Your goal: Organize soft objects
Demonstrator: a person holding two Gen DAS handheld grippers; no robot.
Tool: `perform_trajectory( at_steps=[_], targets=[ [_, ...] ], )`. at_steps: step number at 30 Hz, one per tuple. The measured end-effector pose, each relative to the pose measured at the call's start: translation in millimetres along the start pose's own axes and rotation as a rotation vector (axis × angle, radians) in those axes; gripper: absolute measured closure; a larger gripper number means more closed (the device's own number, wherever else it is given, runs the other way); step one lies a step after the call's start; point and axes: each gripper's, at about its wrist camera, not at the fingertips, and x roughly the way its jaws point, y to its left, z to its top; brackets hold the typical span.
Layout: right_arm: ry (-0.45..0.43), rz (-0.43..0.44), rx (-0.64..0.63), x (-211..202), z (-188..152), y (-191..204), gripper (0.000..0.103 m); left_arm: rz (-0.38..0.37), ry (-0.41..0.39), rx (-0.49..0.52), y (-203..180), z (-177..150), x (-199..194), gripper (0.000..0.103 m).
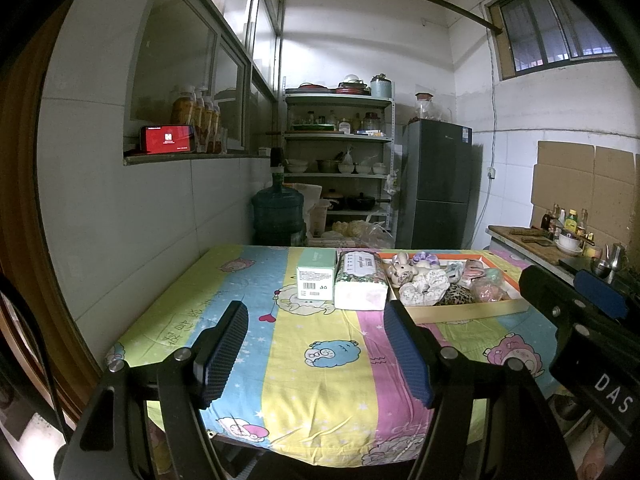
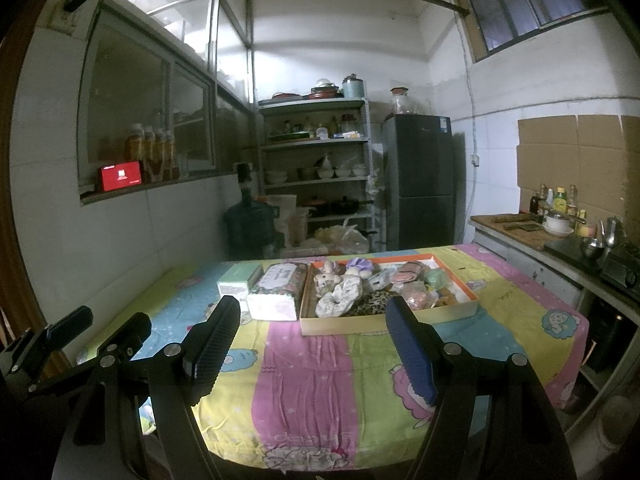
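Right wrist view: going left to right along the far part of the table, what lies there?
Green box → floral tissue pack → shallow cardboard tray of soft items, with the white scrunchie at its near left and pinkish bundles further right.

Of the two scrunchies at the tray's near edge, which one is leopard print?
The darker leopard-print scrunchie, right of the white floral scrunchie, both lying against the near wall of the tray.

Your tray hides its rear soft items in a jumble; the green box is partly blocked by the tissue pack.
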Motion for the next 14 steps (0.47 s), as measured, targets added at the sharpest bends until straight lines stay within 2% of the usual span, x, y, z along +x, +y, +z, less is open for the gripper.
perform_trajectory(
  at_steps=[14],
  targets=[
    [0.000,-0.001,0.000,0.1,-0.4,0.4,0.026,0.000,0.002,0.002,0.0,-0.1,-0.3,0.033]
  ],
)
